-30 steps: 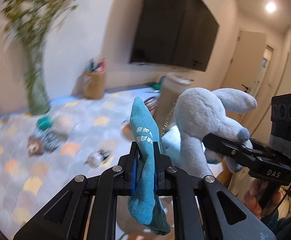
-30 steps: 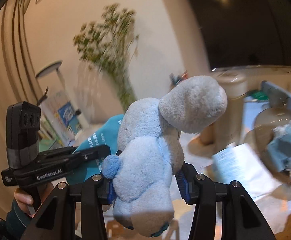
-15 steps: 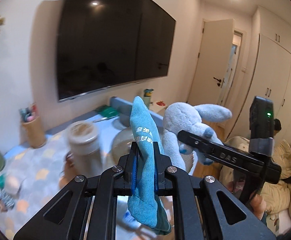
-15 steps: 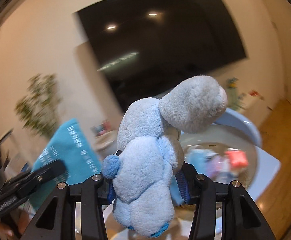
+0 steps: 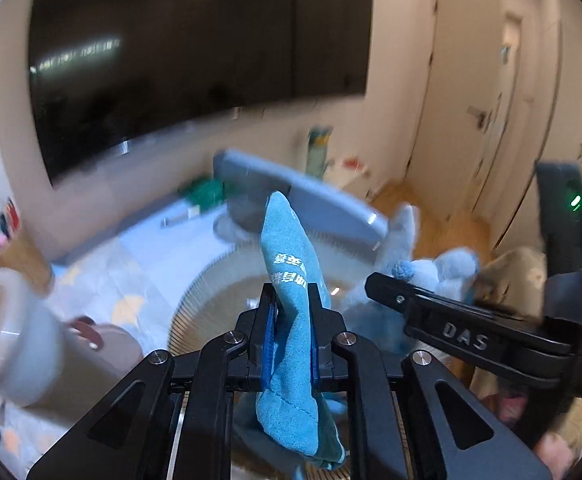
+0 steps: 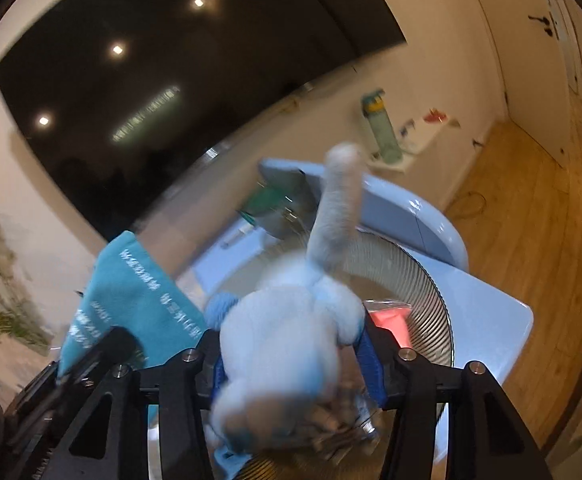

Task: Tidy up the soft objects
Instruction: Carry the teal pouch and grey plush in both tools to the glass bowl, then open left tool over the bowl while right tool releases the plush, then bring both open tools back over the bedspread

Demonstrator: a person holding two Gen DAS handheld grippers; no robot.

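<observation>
Both hands swung from tabletop to ribbed basket (image 5: 211,292). Left view: left hand-held gripper (image 5: 291,344) easing open, teal sock (image 5: 291,320) betw. pads, above basket. Right view: right hand-held gripper (image 6: 291,364) opening, blurred plush (image 6: 283,336) prob. slipping; release fully over centre.

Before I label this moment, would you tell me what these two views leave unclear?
- Basket contents: right wrist view, mostly hidden behind the plush toy; only something red shows.
- Plush toy's lower part: right wrist view, blurred.
- Sock lower end: left wrist view, cut off by the bottom edge.
- Cup of pens: left wrist view, blurred.
</observation>
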